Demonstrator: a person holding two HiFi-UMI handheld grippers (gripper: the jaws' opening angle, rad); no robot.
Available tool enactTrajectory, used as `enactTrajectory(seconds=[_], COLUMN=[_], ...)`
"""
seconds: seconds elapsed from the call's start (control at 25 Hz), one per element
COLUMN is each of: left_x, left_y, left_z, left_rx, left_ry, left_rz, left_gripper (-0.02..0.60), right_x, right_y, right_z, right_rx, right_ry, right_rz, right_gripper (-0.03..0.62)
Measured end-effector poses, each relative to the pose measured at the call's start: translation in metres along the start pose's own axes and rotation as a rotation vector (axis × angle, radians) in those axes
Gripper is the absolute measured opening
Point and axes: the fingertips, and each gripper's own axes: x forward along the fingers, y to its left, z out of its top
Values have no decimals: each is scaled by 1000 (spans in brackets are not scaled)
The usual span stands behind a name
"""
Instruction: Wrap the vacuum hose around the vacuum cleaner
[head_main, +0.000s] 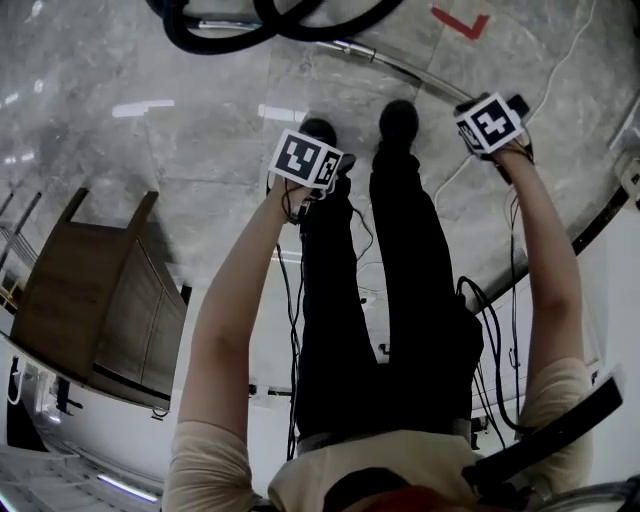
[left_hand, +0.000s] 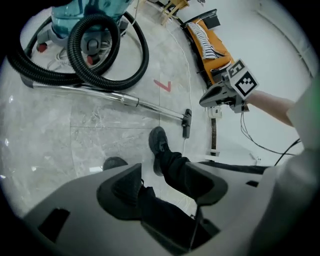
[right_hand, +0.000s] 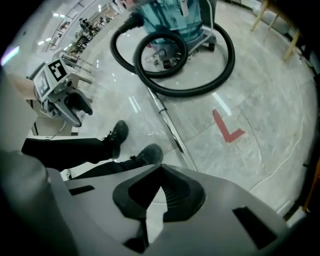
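Vacuum hose — ribbed, black, coiled, on glossy marble floor

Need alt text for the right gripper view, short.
The right gripper, jaws shut and empty, hangs above a marble floor. Beyond it a black hose lies in loose loops in front of the teal vacuum cleaner, its metal wand stretching toward the person's shoes.

Black ribbed vacuum hose runs off head view's top edge; teal translucent vacuum cleaner body is cropped in both gripper views.
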Motion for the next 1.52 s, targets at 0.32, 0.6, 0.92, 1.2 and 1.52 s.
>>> enactTrajectory(seconds=[0.32, 0.6, 0.92, 1.2, 1.52], left_x=[-85, -176, -255, -339, -491], left_y=[-47, -132, -225, -297, -330], left_z=[-30, 9, 26, 46, 36], left_rx=[-59, -255, -128, -61, 148], left_ry=[-87, -426, -542, -676, -855], left_rz=[25, -204, -207, -329, -305], left_gripper=[275, 275, 273, 273, 267], right_x=[-92, -166, -289, -356, -451], right_y=[79, 98, 94, 164, 246], right_z=[-24, -78, -106, -61, 15], right_rx=[-69, -215, -176, -157, -317], right_ry=[-63, 34, 38, -254, -429], right_rz=[45, -56, -169, -81, -200], right_gripper=[3, 3, 3, 3, 3])
